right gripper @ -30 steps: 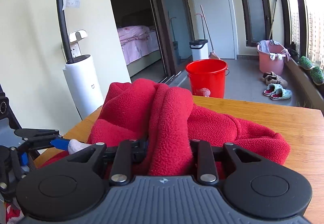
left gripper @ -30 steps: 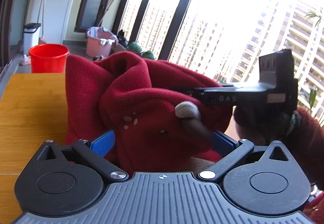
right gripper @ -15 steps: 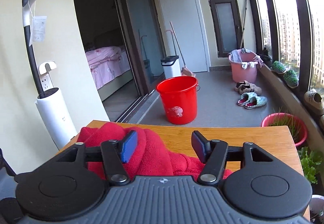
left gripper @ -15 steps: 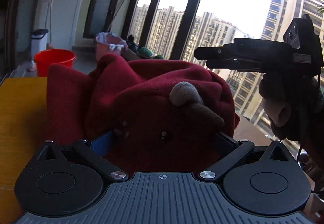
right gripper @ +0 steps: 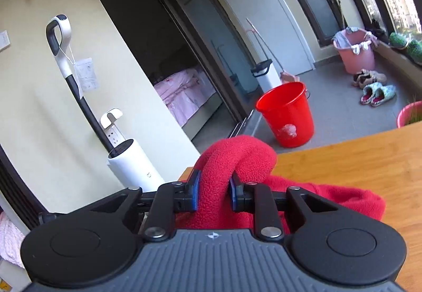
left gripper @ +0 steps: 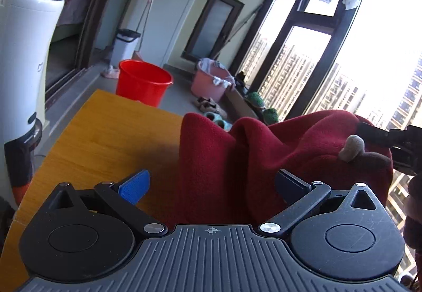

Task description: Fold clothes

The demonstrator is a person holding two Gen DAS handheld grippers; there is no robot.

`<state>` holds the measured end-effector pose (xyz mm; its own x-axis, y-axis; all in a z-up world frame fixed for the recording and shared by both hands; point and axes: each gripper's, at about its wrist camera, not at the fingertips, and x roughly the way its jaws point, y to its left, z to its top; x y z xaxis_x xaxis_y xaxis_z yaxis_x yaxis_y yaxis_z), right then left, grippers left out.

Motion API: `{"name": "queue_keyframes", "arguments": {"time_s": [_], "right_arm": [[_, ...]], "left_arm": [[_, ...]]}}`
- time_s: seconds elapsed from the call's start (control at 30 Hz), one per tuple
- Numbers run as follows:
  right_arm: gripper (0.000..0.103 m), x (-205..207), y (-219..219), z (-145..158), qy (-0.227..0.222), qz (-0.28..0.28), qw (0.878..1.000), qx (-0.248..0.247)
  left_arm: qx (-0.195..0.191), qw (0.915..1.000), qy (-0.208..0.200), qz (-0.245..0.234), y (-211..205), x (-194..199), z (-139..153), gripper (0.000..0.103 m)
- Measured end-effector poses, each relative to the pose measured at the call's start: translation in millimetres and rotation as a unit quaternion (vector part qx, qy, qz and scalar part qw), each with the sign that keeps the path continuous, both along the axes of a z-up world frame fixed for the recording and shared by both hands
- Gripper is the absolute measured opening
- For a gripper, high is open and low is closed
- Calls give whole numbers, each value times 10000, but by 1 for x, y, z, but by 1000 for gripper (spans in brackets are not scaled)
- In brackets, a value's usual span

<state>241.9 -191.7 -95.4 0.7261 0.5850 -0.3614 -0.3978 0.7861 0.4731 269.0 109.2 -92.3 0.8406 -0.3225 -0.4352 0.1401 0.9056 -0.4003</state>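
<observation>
the wooden table (left gripper: 105,139) fills the lower left of the left wrist view and runs off to the right in the right wrist view (right gripper: 356,157). on it sits the red fleece garment (left gripper: 263,160), bunched into tall folds near the table's far edge, a small beige and brown trim piece (left gripper: 353,150) poking out on its right side. the left gripper (left gripper: 213,183) is spread wide, blue pad out over bare wood, the other finger against the fleece, nothing pinched between them. the right gripper (right gripper: 213,190) is clamped tight on a thick roll of the red fleece garment (right gripper: 237,157), which bulges up above the pads (the rest trails down onto the table to the right). from the left wrist view the right gripper (left gripper: 379,135) reaches into the top of the heap. beyond the table, a red bucket (right gripper: 286,115) stands on the grey floor, a pink tub (right gripper: 354,54) farther back by the window.
</observation>
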Motion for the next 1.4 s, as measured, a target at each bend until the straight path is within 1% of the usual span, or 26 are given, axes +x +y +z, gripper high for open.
{"name": "queue_keyframes", "arguments": {"time_s": [0.07,0.13,0.17,0.2,0.23,0.3,0.33,0.37,0.4,0.47,0.5,0.53,0.6,0.73,0.77,0.83,0.93,1.0,1.07,1.17,1.2,1.23,1.3,1.33,1.37,1.4], "right_arm": [[20,2,-8,-11,282,-205,9989,-310],[21,-3,-8,-36,523,-415,9927,-1000],[21,-8,-6,-47,530,-473,9888,-1311],[25,-17,-6,-55,432,-503,9863,-1513],[26,-25,-9,-57,353,-510,9868,-1499],[36,-36,-17,-53,256,-594,9898,-1273],[41,-42,-23,-49,228,-710,9910,-1112],[54,-47,-29,-45,200,-826,9918,-950],[60,-53,-35,-44,198,-942,9919,-832],[60,-60,-41,-48,312,-994,9924,-656],[60,-63,-42,-53,410,-987,9928,-542],[59,-67,-43,-57,507,-980,9930,-429],[56,-68,-40,-68,591,-1031,9922,-386],[52,-45,-29,-78,530,-1065,9909,-623],[52,-38,-26,-80,479,-1085,9902,-731],[51,-23,-18,-80,268,-1094,9874,-1116],[51,-5,-11,-77,235,-1016,9850,-1374],[53,1,-8,-74,256,-900,9837,-1534],[54,-1,-6,-72,224,-800,9813,-1739],[54,-2,2,-70,181,-692,9773,-1995],[54,-1,4,-67,179,-633,9761,-2073],[54,0,6,-63,178,-565,9747,-2157],[54,2,8,-54,146,-412,9728,-2276],[54,2,7,-48,102,-321,9728,-2293],[55,3,5,-42,34,-241,9740,-2252],[62,4,1,-35,-29,-196,9760,-2167]], "left_arm": [[-31,10000,-80,34,3,4,4,103],[-100,9998,-179,-64,3,1,10,103],[-101,9997,-207,-122,1,1,12,103],[-30,9996,-197,-201,-3,3,13,103],[83,9994,-170,-280,-8,7,13,103],[395,9983,-98,-410,-17,15,12,103],[471,9980,-54,-427,-19,20,10,103],[507,9978,6,-437,-21,25,7,103],[543,9975,67,-446,-23,30,4,103],[503,9974,184,-485,-26,37,-3,100],[483,9973,240,-493,-27,38,-7,92],[458,9972,310,-500,-28,39,-12,82],[354,9977,393,-428,-29,39,-17,77],[314,9988,357,-70,-29,32,-17,78],[249,9990,372,-1,-29,30,-18,78],[152,9992,363,120,-28,26,-18,82],[223,9994,119,247,-27,14,-11,86],[384,9984,-251,328,-27,2,5,86],[362,9972,-623,196,-31,-10,25,86],[285,9934,-947,-576,-54,-22,44,86],[324,9913,-955,-848,-63,-23,46,88],[492,9901,-836,-1011,-74,-21,39,88],[889,9887,-511,-1091,-91,-15,19,88],[965,9890,-331,-1074,-94,-12,6,89],[1041,9888,-150,-1056,-97,-8,-6,92],[1018,9893,-46,-1040,-96,-7,-13,93]]}}
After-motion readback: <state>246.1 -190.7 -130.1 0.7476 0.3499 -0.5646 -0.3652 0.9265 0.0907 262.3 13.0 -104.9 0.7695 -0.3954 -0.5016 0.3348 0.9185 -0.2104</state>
